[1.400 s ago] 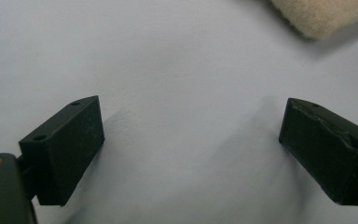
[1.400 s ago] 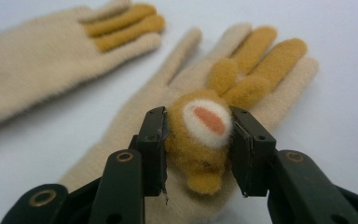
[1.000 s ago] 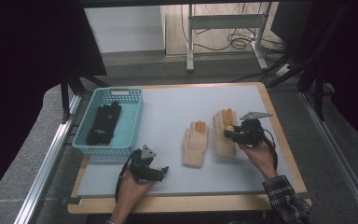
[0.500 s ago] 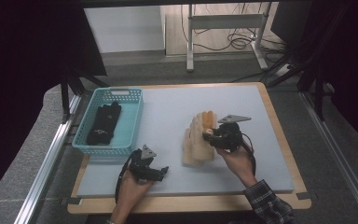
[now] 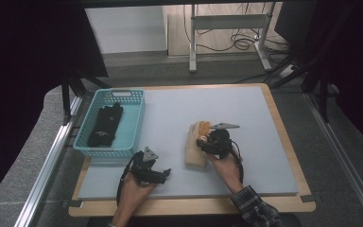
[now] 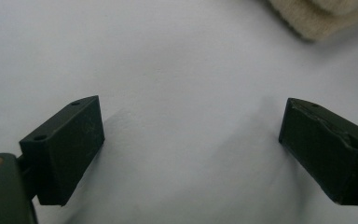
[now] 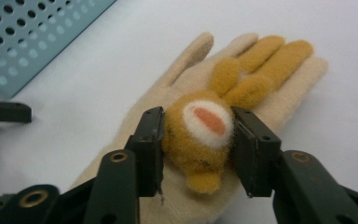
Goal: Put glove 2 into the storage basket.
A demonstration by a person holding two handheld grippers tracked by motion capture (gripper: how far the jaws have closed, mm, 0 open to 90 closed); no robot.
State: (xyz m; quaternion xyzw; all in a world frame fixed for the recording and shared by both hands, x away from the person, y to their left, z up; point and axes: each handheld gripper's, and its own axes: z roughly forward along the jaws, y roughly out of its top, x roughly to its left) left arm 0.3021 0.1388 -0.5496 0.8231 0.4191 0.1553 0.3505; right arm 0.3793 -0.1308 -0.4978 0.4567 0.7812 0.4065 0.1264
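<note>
- At about nine o'clock on the pale grey worktop [image 5: 264, 123] stands a turquoise perforated plastic basket [image 5: 134, 118], with a pair of black fabric gloves [image 5: 105, 124] lying inside it.
- At about seven o'clock, near the front edge, the left claw [image 5: 163, 174] rests low over bare worktop in the person's left hand [image 5: 134, 191]; its jaws stand wide apart with nothing between them, and in the left gripper view the cuff of a cream glove shows at one o'clock.
- Near the centre lies a cream knitted glove [image 5: 194, 152], flat, fingers pointing toward twelve o'clock.
- On top of it sits a mustard-yellow fuzzy glove [image 7: 200, 135] — its palm bears a white patch with an orange centre.
- The right claw [image 7: 198, 149] comes in from five o'clock; its jaws have just been opening, yet both pads touch the flanks of the yellow glove's palm — gripping it over the cream one.
</note>
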